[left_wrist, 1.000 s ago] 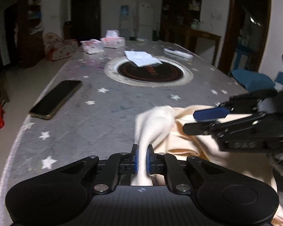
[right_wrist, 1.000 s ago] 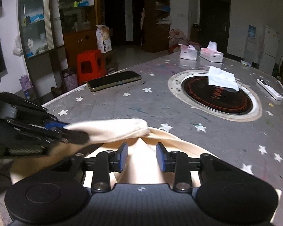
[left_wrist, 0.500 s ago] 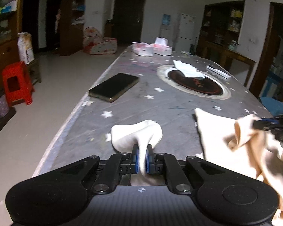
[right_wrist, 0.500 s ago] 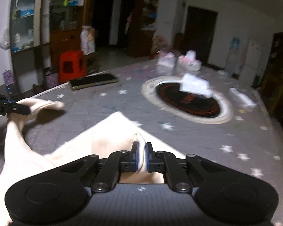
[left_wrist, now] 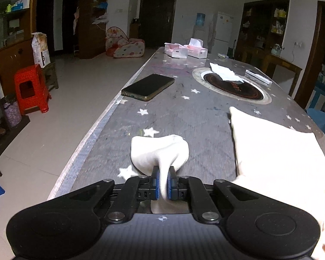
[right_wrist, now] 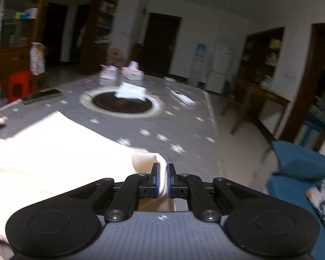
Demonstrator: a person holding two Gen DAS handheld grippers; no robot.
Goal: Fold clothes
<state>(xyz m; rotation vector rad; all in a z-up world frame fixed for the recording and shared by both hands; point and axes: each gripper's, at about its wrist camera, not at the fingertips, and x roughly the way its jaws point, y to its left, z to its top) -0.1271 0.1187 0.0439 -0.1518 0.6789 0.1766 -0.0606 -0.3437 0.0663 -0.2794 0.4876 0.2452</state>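
The left claw is clamped on a bunched corner of the cream garment, the fabric pinched flat between its blue pads and puffing out just ahead of them at 12 o'clock. The rest of the garment lies spread on the counter at 3 o'clock from that claw, with one straight edge and a square corner toward the far end. The right claw is likewise clamped on another corner of the same garment, a small fold of cloth standing up between its pads; from this claw the body of the garment stretches away toward 9 o'clock and lies flat on the counter. This view is motion-blurred. In the left wrist view, a dark phone lies on the counter at 12 o'clock from the left claw, well apart from the cloth. At 1 o'clock sits a round dark inset ring with a crumpled white tissue on its far rim. Two tissue boxes stand side by side at the far end of the counter, and a white remote lies beside the ring. A red stool stands on the floor at 10 o'clock.
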